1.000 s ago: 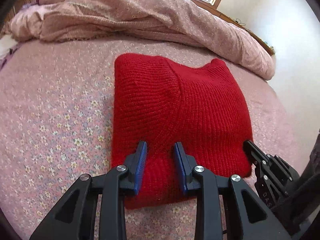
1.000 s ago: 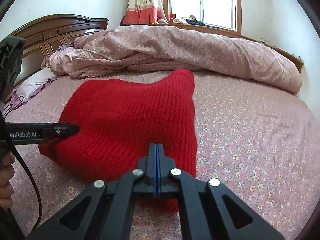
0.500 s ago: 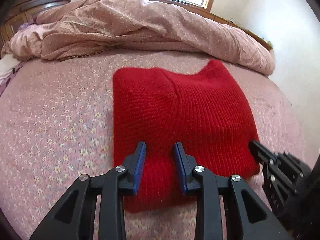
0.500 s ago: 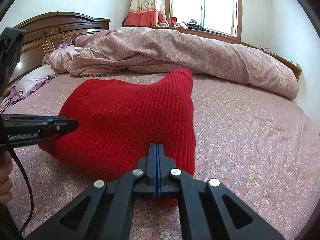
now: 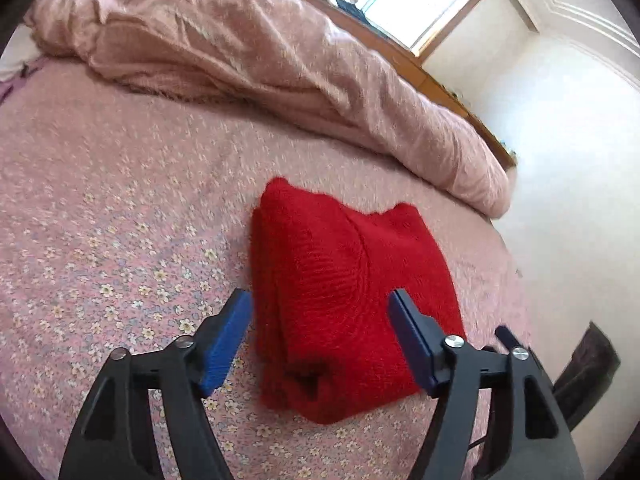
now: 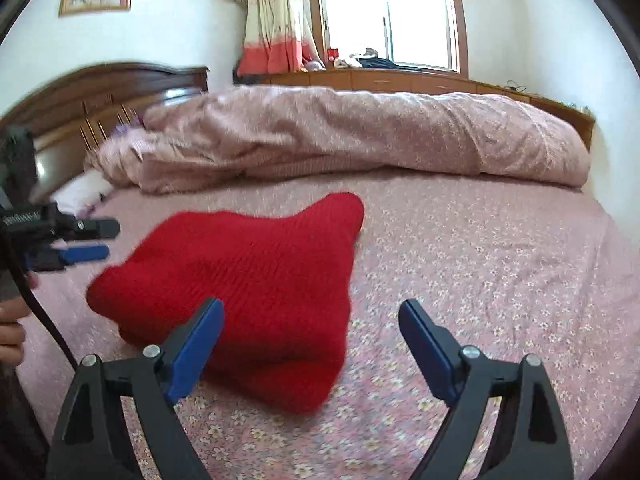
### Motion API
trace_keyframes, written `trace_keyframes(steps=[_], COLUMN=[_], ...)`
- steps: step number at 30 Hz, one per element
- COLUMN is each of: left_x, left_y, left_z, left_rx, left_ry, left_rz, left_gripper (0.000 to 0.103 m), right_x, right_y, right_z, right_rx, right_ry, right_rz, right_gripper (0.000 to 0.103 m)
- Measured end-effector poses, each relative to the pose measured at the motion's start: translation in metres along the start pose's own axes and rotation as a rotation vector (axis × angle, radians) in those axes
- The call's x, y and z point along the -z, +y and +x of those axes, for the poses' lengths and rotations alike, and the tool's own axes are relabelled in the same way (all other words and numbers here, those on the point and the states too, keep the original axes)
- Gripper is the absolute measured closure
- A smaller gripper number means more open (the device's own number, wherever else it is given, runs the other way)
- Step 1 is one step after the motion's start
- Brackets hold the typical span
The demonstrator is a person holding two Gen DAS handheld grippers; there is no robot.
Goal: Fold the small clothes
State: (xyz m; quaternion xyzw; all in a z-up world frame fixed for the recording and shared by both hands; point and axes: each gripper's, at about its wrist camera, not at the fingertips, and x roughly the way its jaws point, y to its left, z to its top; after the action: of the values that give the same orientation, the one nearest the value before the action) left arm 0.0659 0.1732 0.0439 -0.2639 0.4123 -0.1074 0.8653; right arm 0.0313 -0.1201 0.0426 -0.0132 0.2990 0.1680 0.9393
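The folded red knit garment is laid flat on the floral bedspread, its long axis running away toward the rumpled quilt. The left gripper is held with fingers spread wide, nothing gripped. The right gripper is likewise spread apart, above the garment's near corner.
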Motion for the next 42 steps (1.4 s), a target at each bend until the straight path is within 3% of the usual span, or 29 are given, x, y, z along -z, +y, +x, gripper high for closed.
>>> trace_keyframes(steps=[3, 6, 9, 13, 20, 22, 29, 33, 39, 42], left_x=[0.006, 0.017, 0.021, 0.023, 0.022, 0.022, 0.014, 0.015, 0.025, 0.023], left_y=[0.005, 0.008, 0.012, 0.017, 0.025, 0.023, 0.017, 0.013, 0.011, 0.008], left_z=[0.025, 0.047, 0.062, 0.073, 0.072, 0.075, 0.095, 0.096, 0.096, 0.093], left_rx=[-0.002, 0.006, 0.008, 0.059, 0.167, 0.169, 0.215, 0.225, 0.277, 0.282], left_ry=[0.093, 0.149, 0.184, 0.199, 0.2, 0.197, 0.2, 0.196, 0.184, 0.183], left_rz=[0.007, -0.017, -0.05, -0.082, -0.12, -0.122, -0.144, -0.129, -0.195, -0.179], left_gripper=[0.032, 0.031, 0.026, 0.019, 0.019, 0.018, 0.013, 0.014, 0.046, 0.053], right_x=[-0.004, -0.002, 0.009, 0.034, 0.04, 0.04, 0.032, 0.031, 0.027, 0.024], right_y=[-0.028, -0.063, -0.093, -0.108, -0.111, -0.106, -0.079, -0.084, -0.081, -0.08], right_z=[0.009, 0.03, 0.06, 0.093, 0.107, 0.113, 0.123, 0.122, 0.13, 0.124], right_rx=[-0.085, -0.186, -0.379, -0.606, -0.776, -0.787, -0.706, -0.705, -0.676, -0.651], right_ry=[0.044, 0.124, 0.259, 0.348, 0.318, 0.334, 0.375, 0.379, 0.382, 0.367], right_rz=[0.065, 0.234, 0.423, 0.606, 0.7, 0.703, 0.589, 0.602, 0.576, 0.524], right_gripper=[0.011, 0.011, 0.012, 0.012, 0.01, 0.01, 0.008, 0.01, 0.03, 0.036])
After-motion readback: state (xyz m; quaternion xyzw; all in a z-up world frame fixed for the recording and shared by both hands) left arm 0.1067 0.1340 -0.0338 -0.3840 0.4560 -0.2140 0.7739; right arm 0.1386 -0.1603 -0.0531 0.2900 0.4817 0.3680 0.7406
